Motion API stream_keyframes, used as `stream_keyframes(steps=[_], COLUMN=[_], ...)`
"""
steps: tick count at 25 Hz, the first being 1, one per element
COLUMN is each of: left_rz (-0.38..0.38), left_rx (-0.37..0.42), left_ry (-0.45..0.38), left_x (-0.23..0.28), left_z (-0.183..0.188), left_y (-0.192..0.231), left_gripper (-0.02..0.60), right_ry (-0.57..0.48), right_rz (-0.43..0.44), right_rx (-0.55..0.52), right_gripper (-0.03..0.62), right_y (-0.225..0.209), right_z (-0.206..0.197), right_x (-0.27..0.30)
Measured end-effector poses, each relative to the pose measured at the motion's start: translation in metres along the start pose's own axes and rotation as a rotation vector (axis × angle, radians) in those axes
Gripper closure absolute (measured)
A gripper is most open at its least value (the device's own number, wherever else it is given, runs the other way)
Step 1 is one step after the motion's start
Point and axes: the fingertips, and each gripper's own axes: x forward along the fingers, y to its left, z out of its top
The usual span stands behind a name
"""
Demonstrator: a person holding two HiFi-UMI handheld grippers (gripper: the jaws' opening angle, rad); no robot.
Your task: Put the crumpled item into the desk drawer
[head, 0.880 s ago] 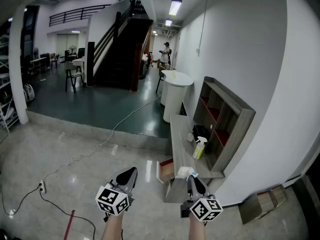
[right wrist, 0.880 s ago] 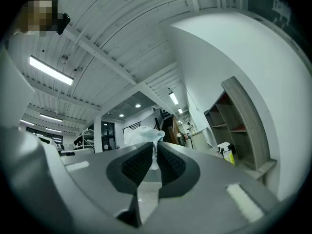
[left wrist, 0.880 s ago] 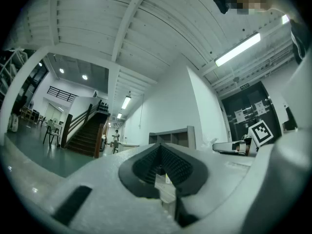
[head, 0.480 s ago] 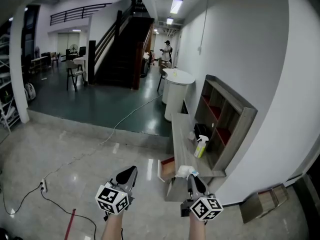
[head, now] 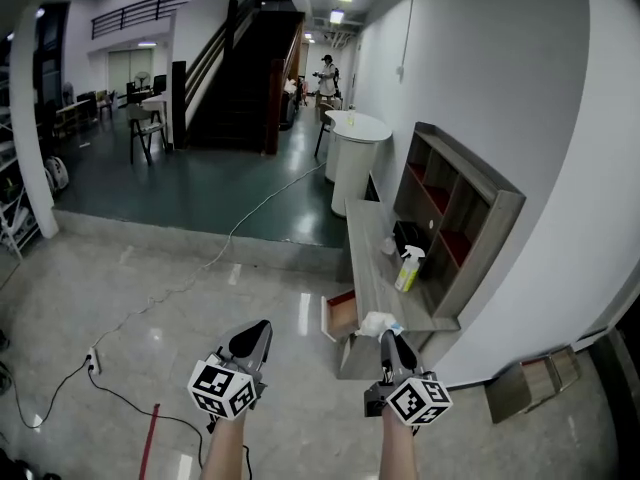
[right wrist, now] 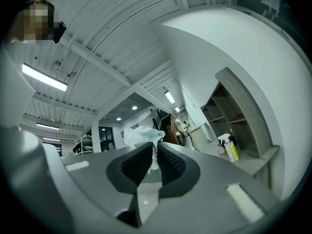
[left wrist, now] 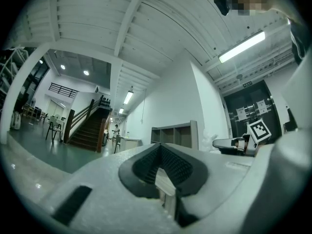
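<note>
- Crumpled item (head: 378,323): a pale wad of paper or tissue. It is pinched in your right hand-held gripper (head: 386,338), carried in the air and not yet in the drawer.
- Right hand-held gripper: its jaws are closed on the wad's lower part, and the loose top sprouts above the pads.
- Left hand-held gripper (head: 256,330): its jaws are brought together on nothing. It is held beside the right one, over the floor.
- Desk drawer (head: 338,318): it stands pulled out from the near end of the desk, just ahead and to the left of the item.
- Tabletop (head: 368,253): it carries a spray bottle (head: 408,268), with a shelf unit (head: 462,218) behind it against the wall.
- Change noted: against the frames of a moment ago, the whole scene sits slightly higher in your head view. The wad's place in the jaws and the drawer's opening look the same.
- Reading for the task: the grip is holding and you are in the carry. The drop into the drawer is likely your next step.
- Head view only: it shows the open drawer and how the item lines up with it. Neither gripper view shows the drawer.
- Right gripper view only: it shows the pads biting the wad, which the head view leaves too small to judge.
- Left gripper view only: it shows its own empty jaws and your right hand-held gripper from the side.
</note>
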Motion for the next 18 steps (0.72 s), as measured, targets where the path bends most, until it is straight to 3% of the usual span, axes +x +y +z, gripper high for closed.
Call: stream_keyframes(steps=[4,10,18], left_rz=[0.017,0.020,0.022], left_rx=[-0.007,-0.030,-0.049], left_ry=[-0.031,-0.013,0.007], left_x=[0.005,0.017,0.083], left_z=[0.002,-0.011,-0.039], left_y=[0.026,0.053,0.102], left_gripper=[0.581,0.581,0.581], right_ry=[-0.009,0.007,0.017], right_rz=[-0.023,-0.069,-0.080], right_rx=[-0.021,-0.042,-0.060], right_gripper=[0.549,0.549,0.549], right_y=[0.000,-0.012,-0.052], right_z=[-0.003,-0.015,-0.028], right_x=[0.016,0.032,0.112])
